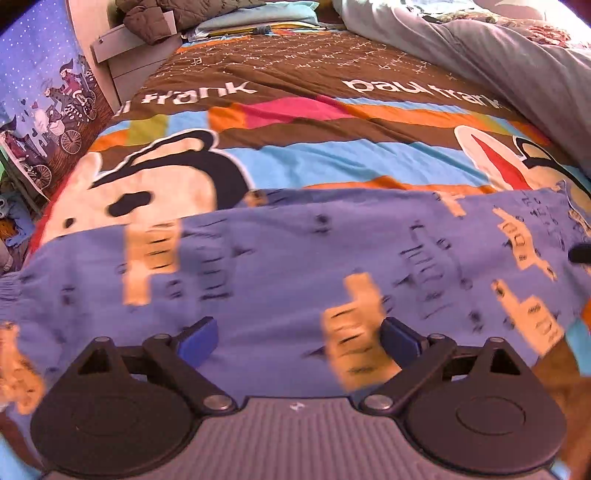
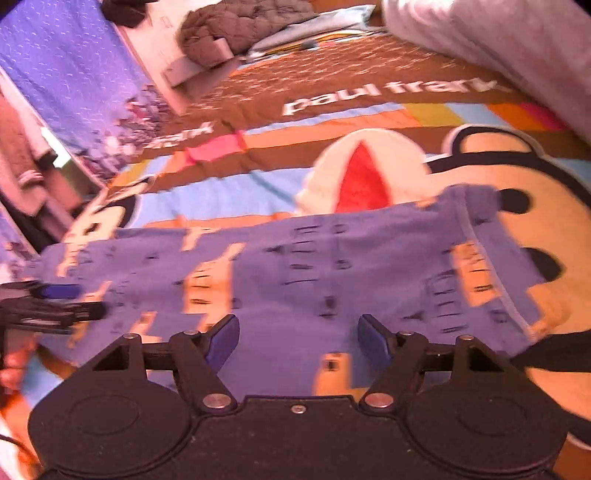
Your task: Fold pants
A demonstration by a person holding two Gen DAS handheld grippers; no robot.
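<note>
Blue pants [image 1: 280, 266] with peach prints lie spread across the bed, folded over lengthwise. In the left wrist view my left gripper [image 1: 299, 334] hovers over the cloth, jaws wide open, nothing between its blue pads [image 1: 201, 334]. The right wrist view has my right gripper [image 2: 298, 339] open above the pants [image 2: 295, 266], near a stitched hem [image 2: 480, 240] at the right. The left gripper [image 2: 55, 299] also shows at that view's left edge, over the pants' other end. Both views are motion-blurred.
The pants rest on a brown, blue and orange cartoon bedspread [image 1: 332, 110]. A grey blanket [image 1: 498, 62] is bunched at the far right. A brown quilted jacket [image 1: 155, 18] and a pale blue pillow [image 1: 258, 14] lie by the headboard. A purple printed cloth [image 1: 40, 85] hangs at left.
</note>
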